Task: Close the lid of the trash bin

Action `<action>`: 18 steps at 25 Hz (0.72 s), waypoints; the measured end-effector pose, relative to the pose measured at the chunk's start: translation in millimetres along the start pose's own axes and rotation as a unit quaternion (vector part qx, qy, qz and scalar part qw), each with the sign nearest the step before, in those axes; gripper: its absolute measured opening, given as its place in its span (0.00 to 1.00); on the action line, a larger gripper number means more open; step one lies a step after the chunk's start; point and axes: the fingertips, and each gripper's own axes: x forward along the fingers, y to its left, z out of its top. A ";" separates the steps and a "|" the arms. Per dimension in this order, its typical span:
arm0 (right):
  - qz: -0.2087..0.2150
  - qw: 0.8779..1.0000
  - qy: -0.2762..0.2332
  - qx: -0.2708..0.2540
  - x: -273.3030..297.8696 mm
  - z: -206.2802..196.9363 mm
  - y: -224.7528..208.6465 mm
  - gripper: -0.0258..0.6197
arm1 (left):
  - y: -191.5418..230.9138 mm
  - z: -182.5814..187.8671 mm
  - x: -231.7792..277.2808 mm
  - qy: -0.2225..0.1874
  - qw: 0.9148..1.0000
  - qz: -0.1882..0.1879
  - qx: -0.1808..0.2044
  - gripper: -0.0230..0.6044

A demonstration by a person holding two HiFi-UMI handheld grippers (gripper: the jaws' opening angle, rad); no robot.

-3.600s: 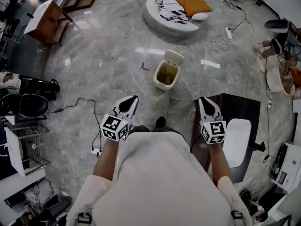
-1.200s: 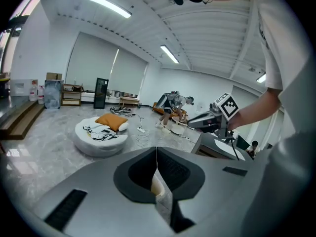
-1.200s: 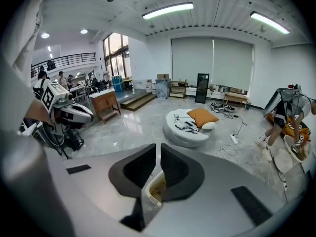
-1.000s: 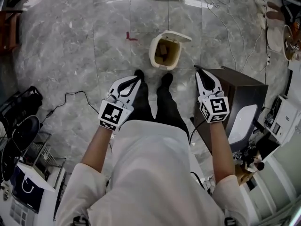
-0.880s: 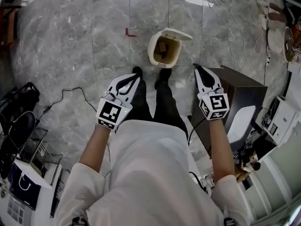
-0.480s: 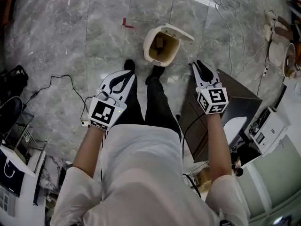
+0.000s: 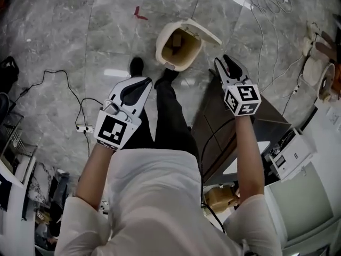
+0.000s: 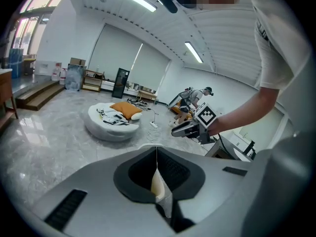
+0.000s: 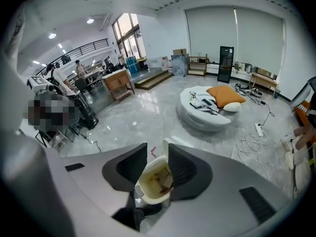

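A cream trash bin (image 7: 175,51) stands on the marble floor with scraps inside and its lid (image 7: 204,30) tipped up at the far right side. My right gripper (image 7: 228,63) hangs just right of it and above, pointing down. Its jaws are opening, and the bin (image 9: 155,179) shows on the floor beyond the gap, with nothing between the pads. My left gripper (image 7: 139,82) hovers to the near left of the bin, over the person's leg. The left gripper (image 8: 156,158) has its tips together and holds nothing.
A dark cabinet (image 7: 234,122) stands close on the right, under my right arm. Cables and a power strip (image 7: 80,128) lie on the floor at left. The person's shoes (image 7: 136,66) are right before the bin. A round white cushion (image 9: 203,110) lies farther off.
The person has stepped up to the bin, which now lies just past both grippers. Both grippers have sunk. The right jaws, shut a second ago, have parted.
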 end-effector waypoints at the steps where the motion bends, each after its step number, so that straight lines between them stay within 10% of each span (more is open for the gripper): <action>1: 0.003 1.000 0.003 -0.002 4.9 -1.9 -4.2 0.27 | -1.5 -1.8 3.7 -0.001 1.000 0.002 -0.001 0.07; 18: 0.037 0.997 0.071 -0.023 88.9 -39.0 -55.6 0.36 | -1.8 -41.0 29.7 -0.004 0.998 0.034 -0.048 0.07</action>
